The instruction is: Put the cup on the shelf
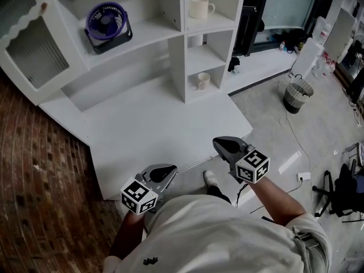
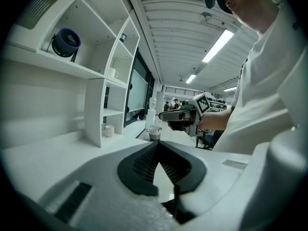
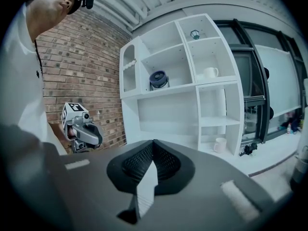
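While a small cup (image 1: 203,80) stands in the lowest narrow compartment of the white shelf (image 1: 176,67), a mug (image 1: 199,7) with a handle sits two compartments higher and a blue fan (image 1: 107,26) stands in the wide compartment to their left. Both grippers are well apart from the shelf, close to the person's body over the white platform (image 1: 153,135). The left gripper (image 1: 172,168) has its jaws together with nothing between them, and the right gripper (image 1: 218,142) is likewise closed and empty.
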{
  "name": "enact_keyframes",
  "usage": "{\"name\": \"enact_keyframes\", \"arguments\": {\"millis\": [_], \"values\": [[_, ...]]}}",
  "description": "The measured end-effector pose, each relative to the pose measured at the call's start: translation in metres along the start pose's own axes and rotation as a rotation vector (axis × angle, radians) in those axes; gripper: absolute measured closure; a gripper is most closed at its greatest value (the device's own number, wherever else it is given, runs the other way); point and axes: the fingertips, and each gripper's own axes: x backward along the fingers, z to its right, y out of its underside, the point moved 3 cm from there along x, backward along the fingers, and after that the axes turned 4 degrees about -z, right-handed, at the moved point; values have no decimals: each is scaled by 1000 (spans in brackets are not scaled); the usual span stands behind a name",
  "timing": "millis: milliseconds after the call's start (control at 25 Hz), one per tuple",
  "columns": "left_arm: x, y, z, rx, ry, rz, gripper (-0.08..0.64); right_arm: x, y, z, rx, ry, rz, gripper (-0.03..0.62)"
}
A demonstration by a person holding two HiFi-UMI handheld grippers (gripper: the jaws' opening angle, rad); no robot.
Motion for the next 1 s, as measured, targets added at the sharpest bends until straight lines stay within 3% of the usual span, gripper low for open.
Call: {"name": "enact_keyframes", "arguments": {"millis": [1000], "values": [[-13,-3,-13,24,24,1,555,-10,-2,18,20,7,-22,582]]}}
